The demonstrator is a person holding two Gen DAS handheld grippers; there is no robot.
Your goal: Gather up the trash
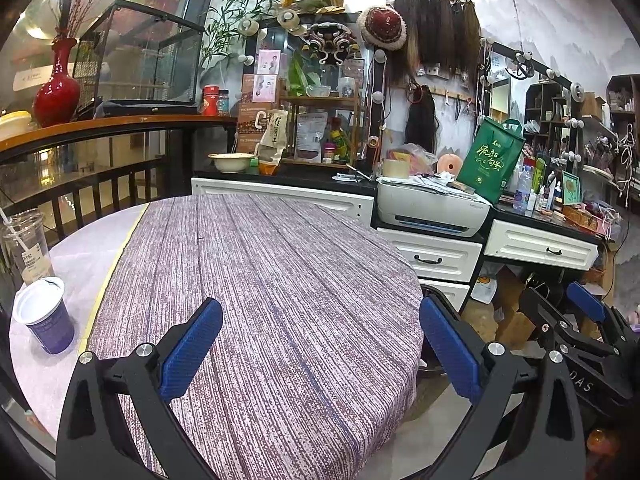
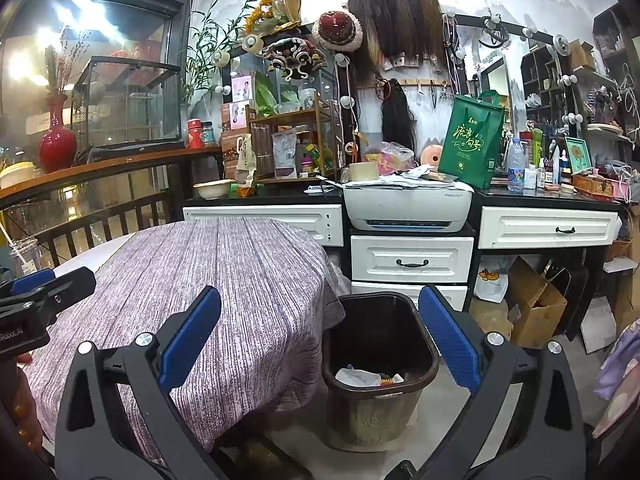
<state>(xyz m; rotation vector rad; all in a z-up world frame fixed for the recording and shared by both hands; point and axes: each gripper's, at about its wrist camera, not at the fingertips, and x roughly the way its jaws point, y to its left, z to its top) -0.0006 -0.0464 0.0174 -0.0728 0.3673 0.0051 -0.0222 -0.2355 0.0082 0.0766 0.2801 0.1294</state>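
Note:
A dark trash bin (image 2: 378, 360) stands on the floor right of the table, with white paper scraps (image 2: 358, 377) at its bottom. My right gripper (image 2: 320, 344) is open and empty, above the bin's near rim and the table's right edge. My left gripper (image 1: 320, 344) is open and empty over the striped purple tablecloth (image 1: 272, 300). A purple paper cup with a white lid (image 1: 44, 314) and a clear plastic cup with a straw (image 1: 26, 246) stand at the table's left edge, left of my left gripper. The right gripper also shows in the left wrist view (image 1: 576, 316).
White drawer cabinets (image 2: 412, 258) with a printer (image 2: 408, 204) and a cluttered black counter stand behind the table. A green bag (image 2: 472, 140) sits on the counter. Cardboard boxes (image 2: 532, 304) lie under the desk. A railing (image 1: 100, 184) runs at the left.

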